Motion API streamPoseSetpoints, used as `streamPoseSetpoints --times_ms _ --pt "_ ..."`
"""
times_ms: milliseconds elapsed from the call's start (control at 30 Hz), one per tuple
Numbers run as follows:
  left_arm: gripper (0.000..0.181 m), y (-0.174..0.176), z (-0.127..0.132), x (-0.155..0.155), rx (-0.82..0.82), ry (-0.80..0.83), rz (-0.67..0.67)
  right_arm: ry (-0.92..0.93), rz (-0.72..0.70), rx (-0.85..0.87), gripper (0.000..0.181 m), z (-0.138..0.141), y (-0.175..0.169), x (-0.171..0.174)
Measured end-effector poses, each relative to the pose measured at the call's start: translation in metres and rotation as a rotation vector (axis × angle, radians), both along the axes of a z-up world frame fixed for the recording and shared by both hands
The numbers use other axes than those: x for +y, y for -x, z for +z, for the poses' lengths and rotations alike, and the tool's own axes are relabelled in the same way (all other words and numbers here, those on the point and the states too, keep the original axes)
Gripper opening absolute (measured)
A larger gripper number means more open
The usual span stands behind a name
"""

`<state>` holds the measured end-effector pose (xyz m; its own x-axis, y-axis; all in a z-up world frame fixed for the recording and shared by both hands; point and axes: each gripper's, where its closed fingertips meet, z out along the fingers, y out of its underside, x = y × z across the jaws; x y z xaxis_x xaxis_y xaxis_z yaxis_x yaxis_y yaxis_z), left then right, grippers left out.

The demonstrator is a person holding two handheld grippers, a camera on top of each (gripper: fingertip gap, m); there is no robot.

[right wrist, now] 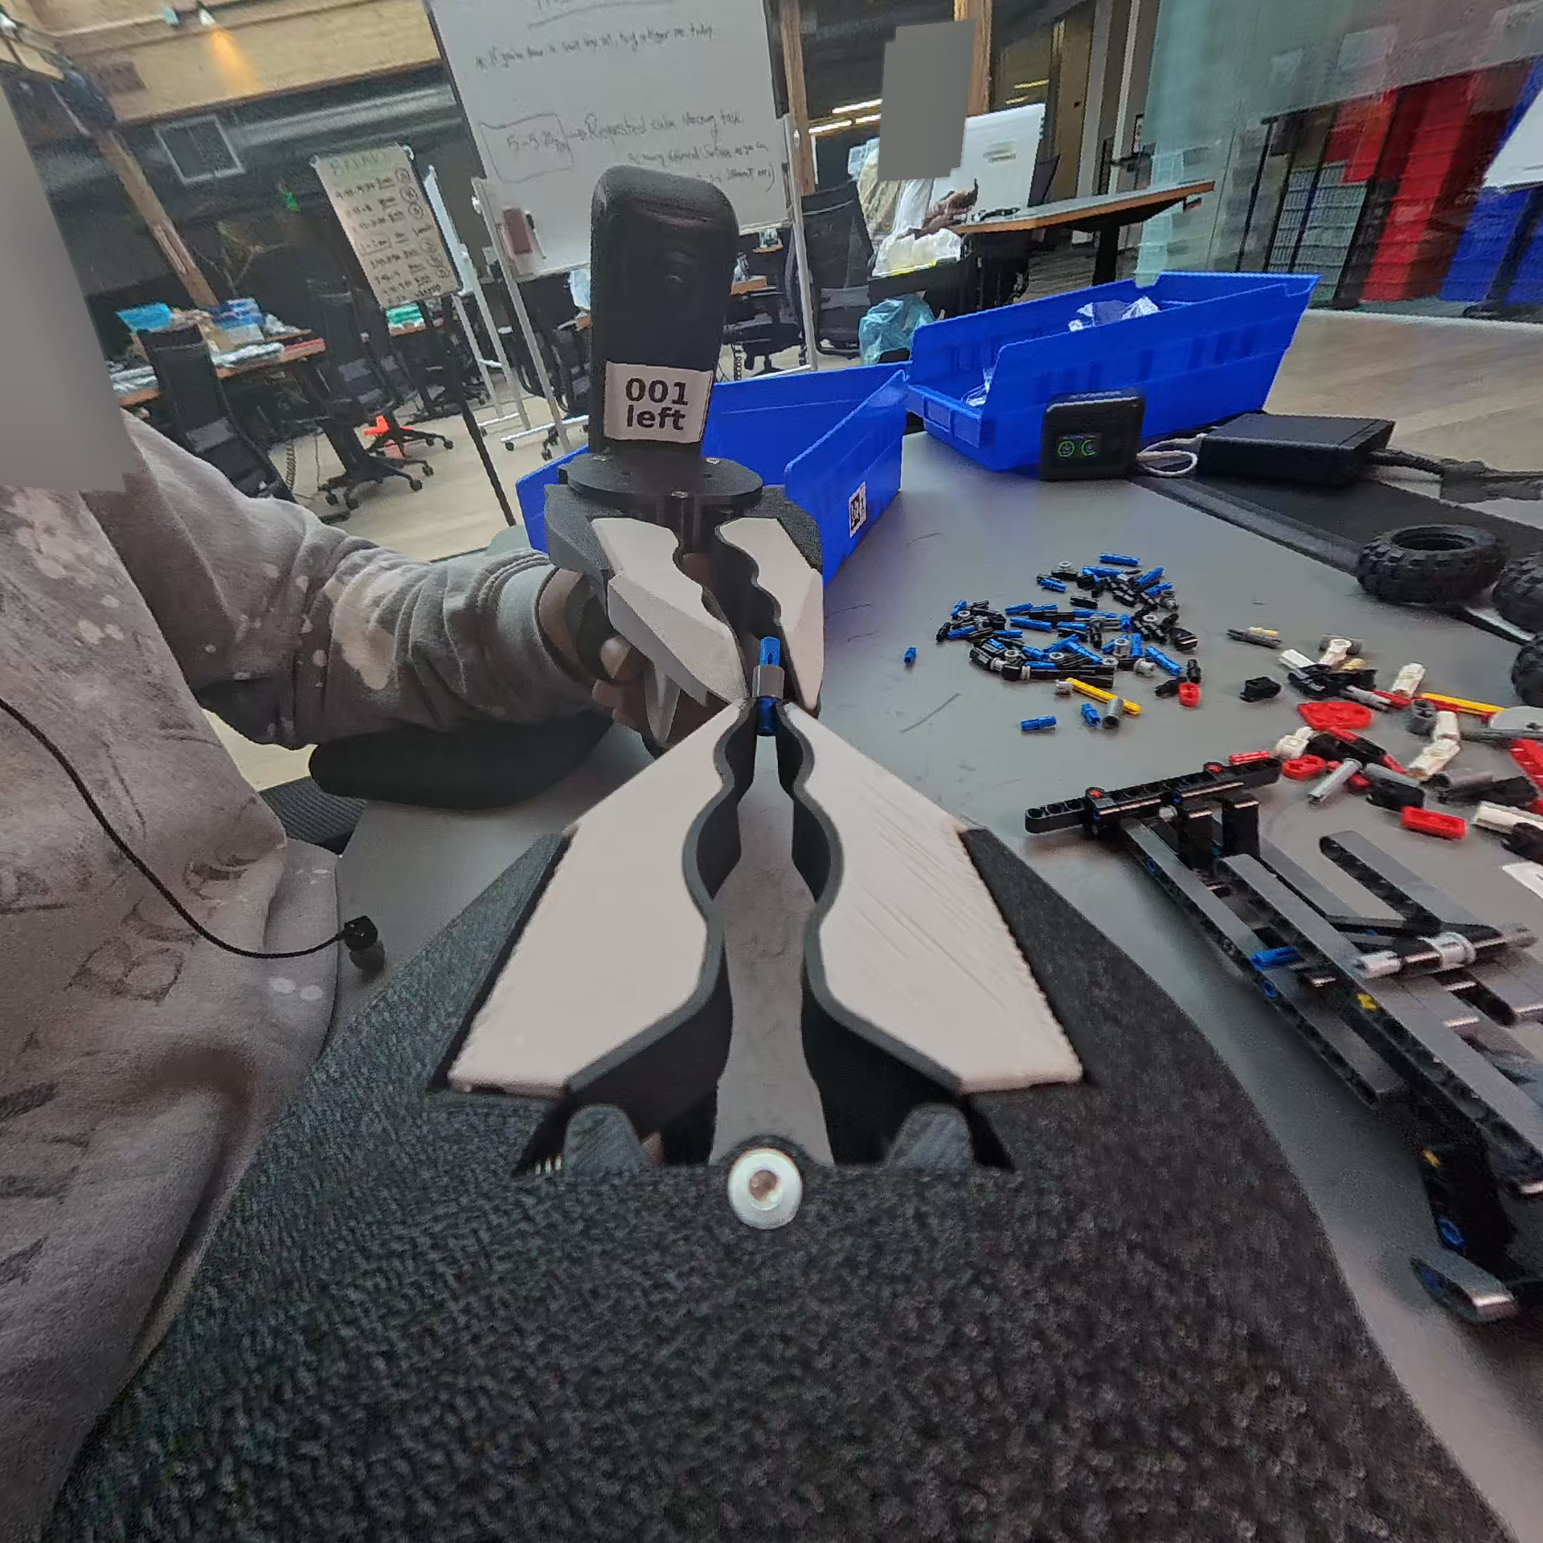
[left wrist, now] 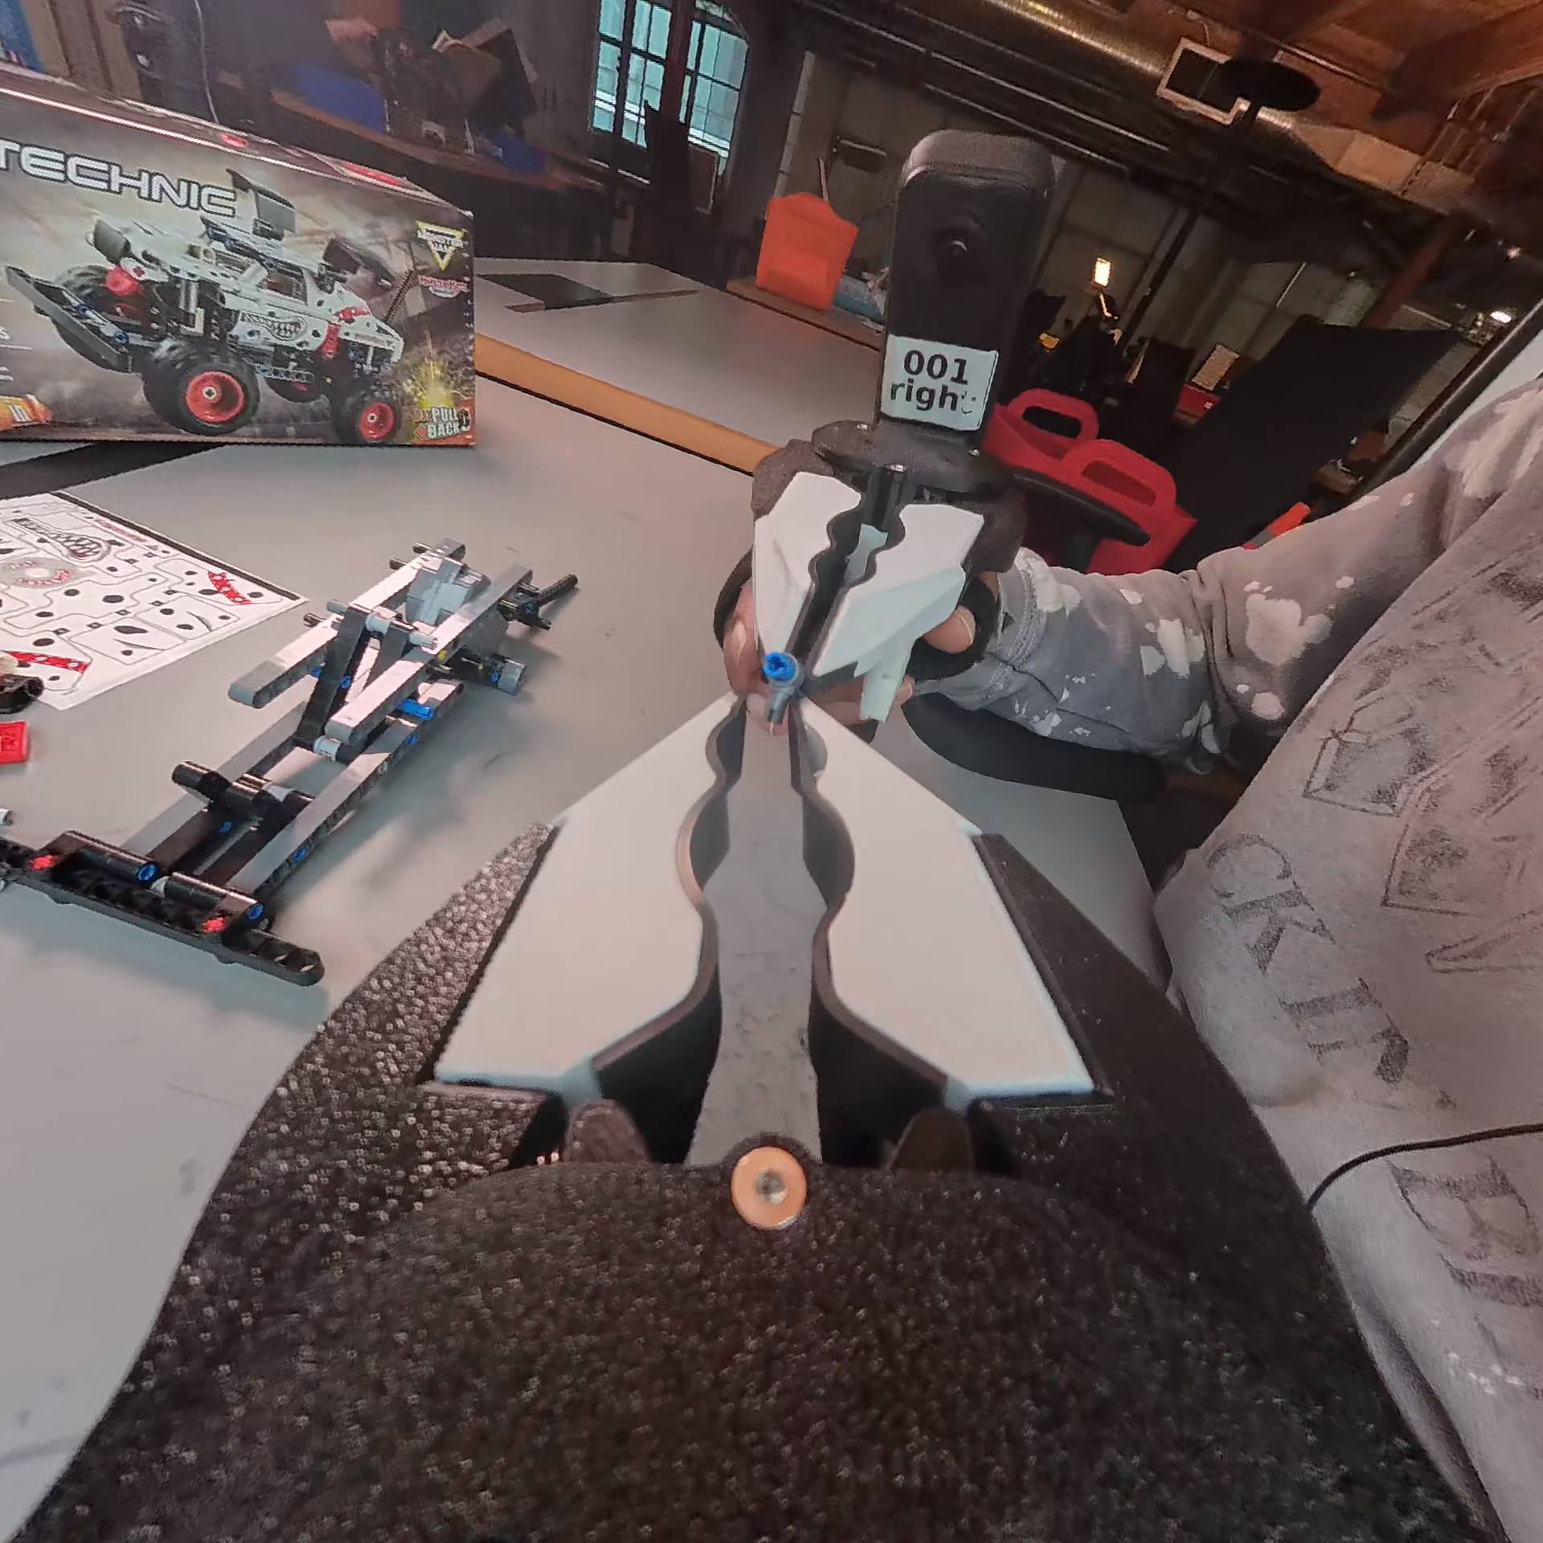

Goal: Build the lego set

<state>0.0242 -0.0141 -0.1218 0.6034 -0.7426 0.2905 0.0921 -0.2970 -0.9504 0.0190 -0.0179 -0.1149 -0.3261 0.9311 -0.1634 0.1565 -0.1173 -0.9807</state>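
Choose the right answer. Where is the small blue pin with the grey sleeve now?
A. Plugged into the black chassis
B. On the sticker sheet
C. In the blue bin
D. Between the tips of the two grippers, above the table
D: the blue pin sits between the tips of the right gripper and the left gripper, off the table.

Each wrist camera looks forward along its own tongs, close above the grey desk [left wrist: 584, 518]; they face each other, sharing the meeting tips.

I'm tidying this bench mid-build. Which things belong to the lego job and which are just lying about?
In use:
left gripper
right gripper
blue pin with grey sleeve, held between both
chassis frame
loose parts pile
tyres
sticker sheet
set box

Lying about:
blue bins
black power brick
small charger
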Motion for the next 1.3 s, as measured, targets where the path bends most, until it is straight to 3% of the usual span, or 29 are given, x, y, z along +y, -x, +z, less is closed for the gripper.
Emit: streamPoseSetpoints --times_ms 300,633,733,800,900,1033,1200,1300 --pt "0.004 -0.012 -0.011 -0.012 0.146 -0.031 -0.076 -0.138 0.077 -0.069 0.003 -0.012 -0.010 -0.009" --pt "0.003 -0.002 -0.001 0.000 0.091 -0.091 0.040 0.036 0.066 -0.064 0.003 -0.013 -0.005 0.001" --pt "0.005 0.038 0.037 0.007 -0.078 -0.150 0.163 -0.036 0.059 -0.192 0.003 -0.051 -0.006 0.003" --pt "0.004 0.057 0.044 0.008 -0.065 -0.166 0.218 -0.013 0.053 -0.151 0.003 -0.039 -0.001 0.002" --pt "0.004 0.050 0.023 0.009 0.057 -0.111 0.184 -0.002 0.052 -0.120 0.003 -0.034 -0.001 0.007" --pt "0.005 0.031 -0.041 0.007 0.420 0.004 0.099 0.007 0.005 -0.039 0.003 -0.019 -0.007 0.021" --pt "0.006 0.018 -0.100 -0.007 0.715 0.138 -0.007 -0.039 -0.037 -0.050 0.003 -0.021 -0.008 0.030" --pt "0.005 0.016 -0.114 -0.013 0.813 0.156 -0.045 -0.056 -0.032 -0.066 0.004 -0.025 -0.007 0.027"
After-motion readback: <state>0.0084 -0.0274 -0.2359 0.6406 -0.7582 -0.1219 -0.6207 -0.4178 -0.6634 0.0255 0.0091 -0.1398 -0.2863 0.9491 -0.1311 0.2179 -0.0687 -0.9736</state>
